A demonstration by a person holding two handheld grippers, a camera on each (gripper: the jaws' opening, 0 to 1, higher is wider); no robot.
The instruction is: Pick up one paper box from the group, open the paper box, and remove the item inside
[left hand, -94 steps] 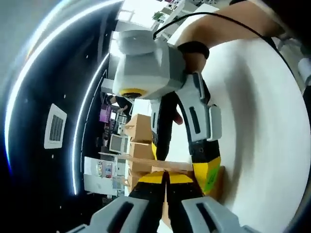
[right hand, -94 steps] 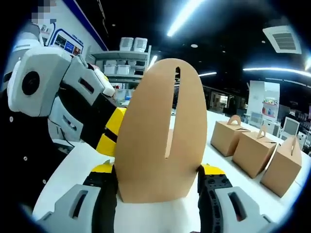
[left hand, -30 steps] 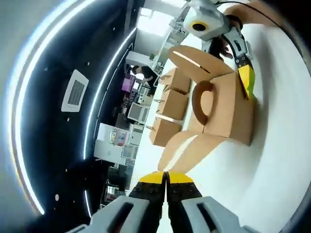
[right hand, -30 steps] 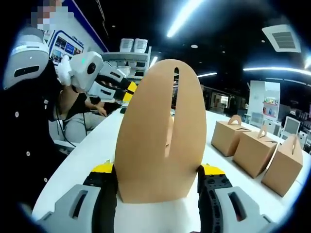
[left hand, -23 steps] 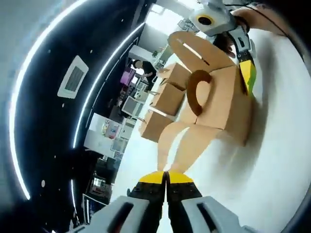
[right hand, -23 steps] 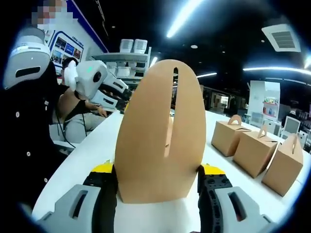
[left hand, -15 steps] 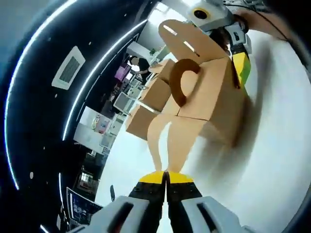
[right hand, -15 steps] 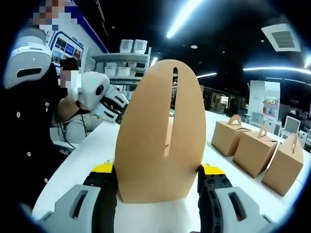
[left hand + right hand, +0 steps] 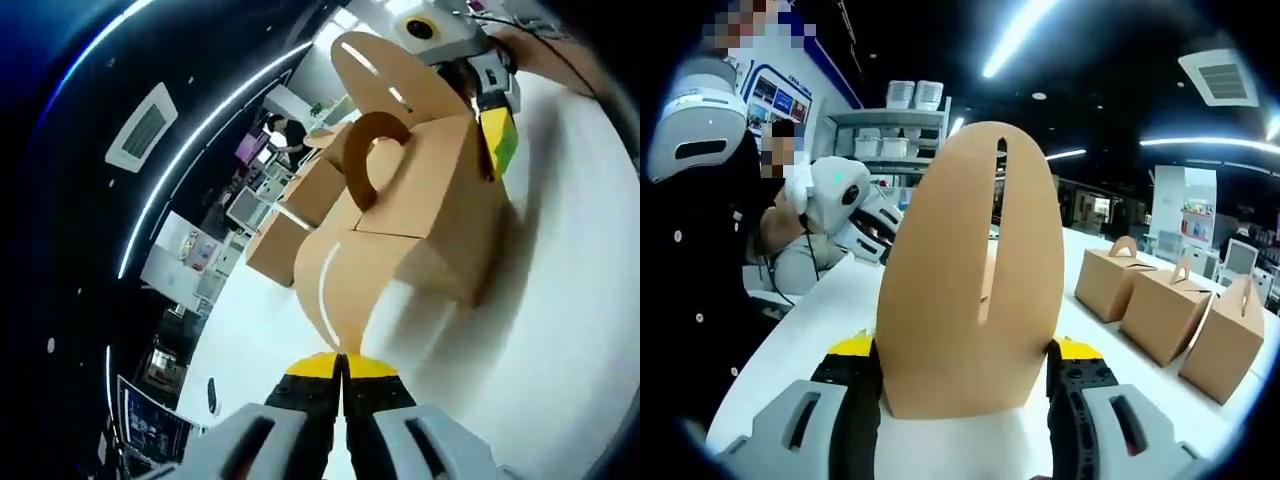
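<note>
Box stands on the white counter, three more boxes beyond it. My left tool pinches its side flap; my right tool clamps the slotted handle flap. I judge both flaps need spreading evenly to avoid tearing.
</note>
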